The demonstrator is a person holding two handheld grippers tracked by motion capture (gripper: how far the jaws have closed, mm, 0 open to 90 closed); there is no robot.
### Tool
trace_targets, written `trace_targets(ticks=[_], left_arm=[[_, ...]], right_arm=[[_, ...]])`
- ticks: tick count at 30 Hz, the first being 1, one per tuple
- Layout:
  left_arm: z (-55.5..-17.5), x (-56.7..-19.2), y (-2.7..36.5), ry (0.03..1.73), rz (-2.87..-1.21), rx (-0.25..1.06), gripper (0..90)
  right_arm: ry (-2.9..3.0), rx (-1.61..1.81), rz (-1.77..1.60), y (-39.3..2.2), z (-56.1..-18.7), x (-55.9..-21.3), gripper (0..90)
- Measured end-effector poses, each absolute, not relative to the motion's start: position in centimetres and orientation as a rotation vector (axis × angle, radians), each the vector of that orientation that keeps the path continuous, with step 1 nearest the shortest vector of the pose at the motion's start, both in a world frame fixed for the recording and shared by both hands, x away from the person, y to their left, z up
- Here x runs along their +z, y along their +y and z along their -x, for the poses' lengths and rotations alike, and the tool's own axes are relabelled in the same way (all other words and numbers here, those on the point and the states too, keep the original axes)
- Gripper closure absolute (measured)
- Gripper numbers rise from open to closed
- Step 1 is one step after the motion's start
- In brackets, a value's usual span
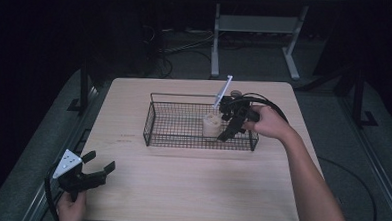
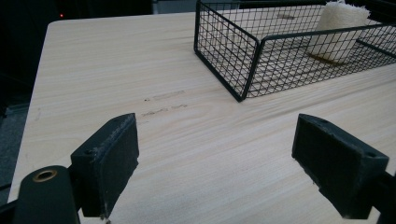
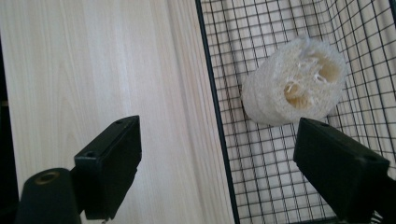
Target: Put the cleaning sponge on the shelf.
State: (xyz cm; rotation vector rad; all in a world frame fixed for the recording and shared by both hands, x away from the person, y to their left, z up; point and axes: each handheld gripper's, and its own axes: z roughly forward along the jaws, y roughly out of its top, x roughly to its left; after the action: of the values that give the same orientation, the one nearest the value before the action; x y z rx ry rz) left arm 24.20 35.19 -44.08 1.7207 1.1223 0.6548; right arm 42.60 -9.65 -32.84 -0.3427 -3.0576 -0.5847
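Right gripper view looks down between wide-open, empty jaws that straddle the near wall of the wire basket [image 3: 212, 116]; the loofah piece [image 3: 294, 84] stands on end inside, just ahead and toward the right-hand jaw. From above, the right gripper [image 1: 232, 123] hovers beside it, while the left gripper [image 1: 88, 172], also open, waits well apart at the desk [image 1: 190, 185] corner.

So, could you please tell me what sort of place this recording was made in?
Probably a lab or recording workspace, not a home: a bare wooden table in a dark room, cables trailing across the floor behind it, and a metal-framed bench beyond.
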Motion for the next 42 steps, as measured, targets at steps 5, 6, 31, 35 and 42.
trace_targets(ticks=[5,6,31,35,42], left_arm=[[-24.2,-44.1,35.1,1.119,-1.725,0.657,13.9],[-24.2,-44.0,35.1,1.119,-1.723,0.657,14.0],[-24.0,-44.0,35.1,1.121,-1.716,0.657,13.9],[-24.0,-44.0,35.1,1.119,-1.722,0.657,13.9],[-24.0,-44.0,35.3,1.122,-1.718,0.661,13.9]], right_arm=[[-3.068,-0.581,0.366,-10.1,-42.3,-33.3,14.9],[-3.059,-0.588,0.375,-10.2,-42.2,-33.4,14.9],[-3.045,-0.582,0.326,-12.0,-39.7,-34.9,14.9],[-3.052,-0.562,0.331,-12.2,-39.3,-35.2,14.9],[-3.048,-0.588,0.324,-12.3,-38.4,-35.6,14.9]])
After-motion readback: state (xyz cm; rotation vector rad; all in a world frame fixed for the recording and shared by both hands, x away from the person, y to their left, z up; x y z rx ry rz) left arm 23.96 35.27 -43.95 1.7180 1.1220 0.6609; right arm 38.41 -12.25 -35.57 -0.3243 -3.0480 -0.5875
